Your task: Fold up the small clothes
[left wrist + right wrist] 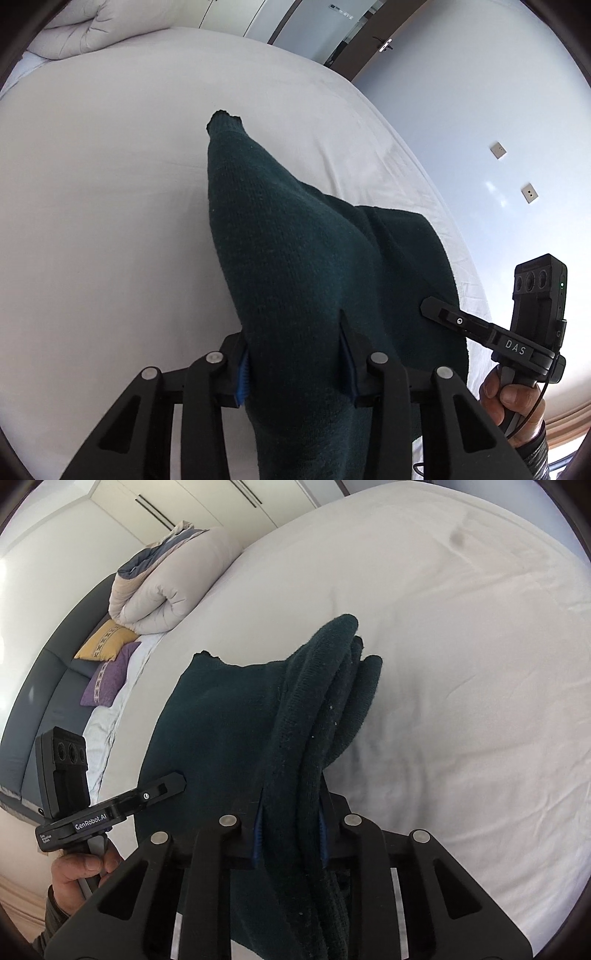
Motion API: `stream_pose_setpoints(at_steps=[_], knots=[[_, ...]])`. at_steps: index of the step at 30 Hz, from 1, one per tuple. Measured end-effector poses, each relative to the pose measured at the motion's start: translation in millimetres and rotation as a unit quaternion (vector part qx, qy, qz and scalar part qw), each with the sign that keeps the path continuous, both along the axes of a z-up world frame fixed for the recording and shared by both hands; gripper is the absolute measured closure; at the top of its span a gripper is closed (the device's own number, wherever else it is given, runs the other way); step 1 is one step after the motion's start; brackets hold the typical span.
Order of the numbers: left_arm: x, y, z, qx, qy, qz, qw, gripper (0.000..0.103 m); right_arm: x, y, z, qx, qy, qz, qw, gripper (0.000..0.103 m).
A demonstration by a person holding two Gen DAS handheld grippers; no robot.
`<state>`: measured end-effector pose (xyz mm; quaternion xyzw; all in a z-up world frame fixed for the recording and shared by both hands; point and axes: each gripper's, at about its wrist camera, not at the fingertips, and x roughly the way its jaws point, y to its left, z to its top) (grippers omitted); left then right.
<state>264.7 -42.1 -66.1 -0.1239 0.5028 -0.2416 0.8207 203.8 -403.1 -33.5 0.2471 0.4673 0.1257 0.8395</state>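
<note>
Your left claw (295, 365) grips a thick fold of the dark green knit garment (295, 251); your right claw (291, 834) pinches its bunched edge. Garment is stretched between both above the white bed (461, 664).

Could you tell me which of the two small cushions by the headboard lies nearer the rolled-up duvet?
The yellow cushion: it lies right against the rolled duvet, while the purple cushion lies on its far side.

garment: dark green knit sweater (295, 258); bunched, draped, lifted above white bed (110, 184)
</note>
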Motion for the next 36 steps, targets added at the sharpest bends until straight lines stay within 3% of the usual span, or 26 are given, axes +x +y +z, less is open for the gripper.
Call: stream_pose_setpoints(at_steps=[9, 15, 21, 26, 28, 30, 33, 36], knots=[[-86.5, 84.6, 18.7, 0.027, -0.02, 0.029, 0.999, 0.063, -92.2, 100.6, 8.8, 0.033, -0.006, 0.055, 0.998, 0.083], [-101.1, 134.8, 0.3, 0.018, -0.012, 0.061, 0.9979, 0.063, -124.8, 160.8, -4.3, 0.055, -0.002, 0.075, 0.996, 0.082], [-94.1, 146.6, -5.2, 0.015, -0.024, 0.071, 0.997, 0.063, -121.0, 197.6, -7.5, 0.045, -0.003, 0.086, 0.995, 0.082], [-78.9, 147.3, -36.6, 0.033, -0.006, 0.074, 0.9967, 0.061, -101.7, 189.2, -27.2, 0.044, 0.008, 0.08, 0.996, 0.082], [-76.2, 153.6, -55.2, 0.019, 0.007, 0.085, 0.9962, 0.051, -96.1, 176.8, -49.6, 0.046, 0.023, 0.069, 0.996, 0.081], [-77.8, 162.6, -63.4, -0.008, 0.011, 0.098, 0.9951, 0.042, -92.3, 164.1, -75.2, 0.08, 0.037, 0.056, 0.995, 0.074], [-84.7, 167.1, -58.3, -0.01, 0.002, 0.108, 0.9941, 0.036, -95.4, 149.0, -90.8, 0.133, 0.034, 0.044, 0.99, 0.064], [-103.9, 168.5, -35.8, -0.001, -0.032, 0.112, 0.9931, 0.032, -101.2, 141.6, -78.2, 0.112, 0.039, 0.022, 0.993, 0.054]])
